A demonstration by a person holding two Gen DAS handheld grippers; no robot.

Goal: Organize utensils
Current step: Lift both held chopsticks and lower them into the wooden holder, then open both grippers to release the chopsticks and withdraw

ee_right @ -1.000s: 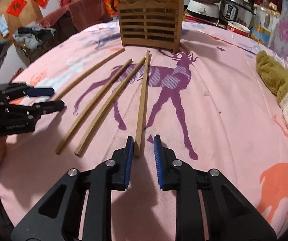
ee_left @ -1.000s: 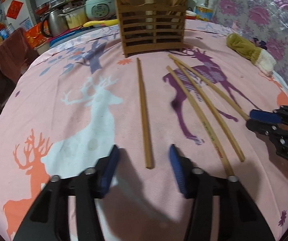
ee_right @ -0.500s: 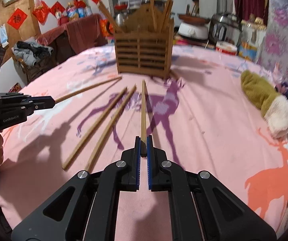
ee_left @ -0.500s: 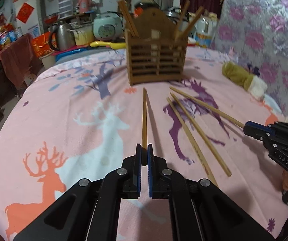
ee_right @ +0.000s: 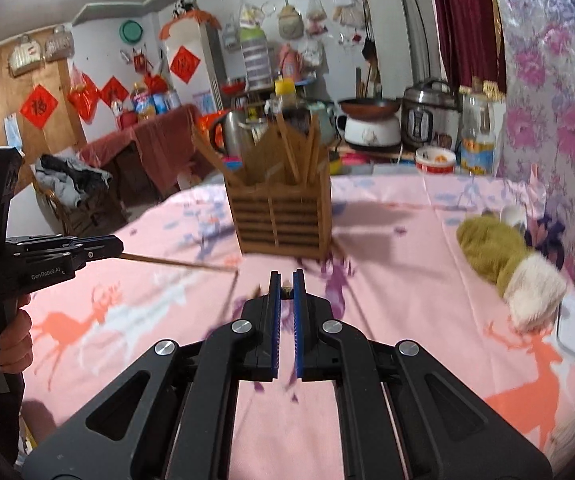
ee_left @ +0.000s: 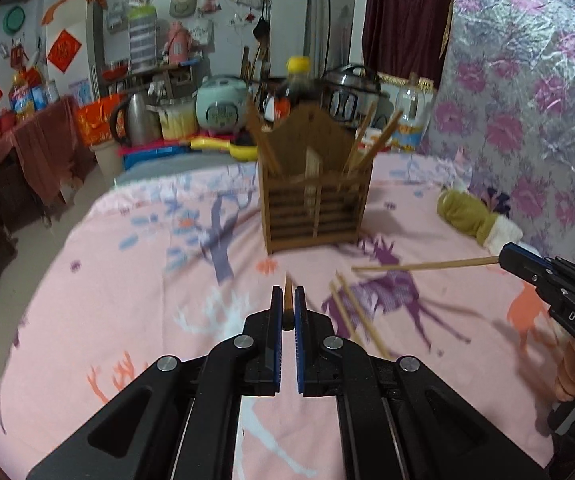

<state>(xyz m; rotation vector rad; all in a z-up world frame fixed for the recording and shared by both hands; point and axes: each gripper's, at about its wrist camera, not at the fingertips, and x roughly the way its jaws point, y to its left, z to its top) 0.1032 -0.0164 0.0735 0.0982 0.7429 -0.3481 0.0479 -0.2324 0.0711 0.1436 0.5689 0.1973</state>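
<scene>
**One chopstick in each gripper, both raised toward the holder**

Your left gripper [ee_left: 285,310] has its fingers pinched on the near end of a chopstick [ee_left: 287,294], which points straight ahead along the fingers, so it shows only as a short foreshortened stub. Your right gripper [ee_right: 286,294] is clamped the same way on its own chopstick [ee_right: 286,290]; the left camera shows that stick's full length [ee_left: 423,266] as a thin, straight, pale wooden rod held off the cloth. Gripping at the very end probably leaves the long free length to go into the holder first.

The holder [ee_left: 316,204] stands upright ahead of both grippers: a brown slatted wooden box with a peaked back and a divider, several sticks already leaning inside. Two more chopsticks [ee_left: 351,318] lie loose on the pink deer-print tablecloth [ee_left: 127,280], between you and the holder. A fuzzy olive and white cloth thing [ee_right: 507,264] lies off to the right, well apart.

The sticks are slim and smooth, so they may pivot in the pads as you tip them upright.
</scene>
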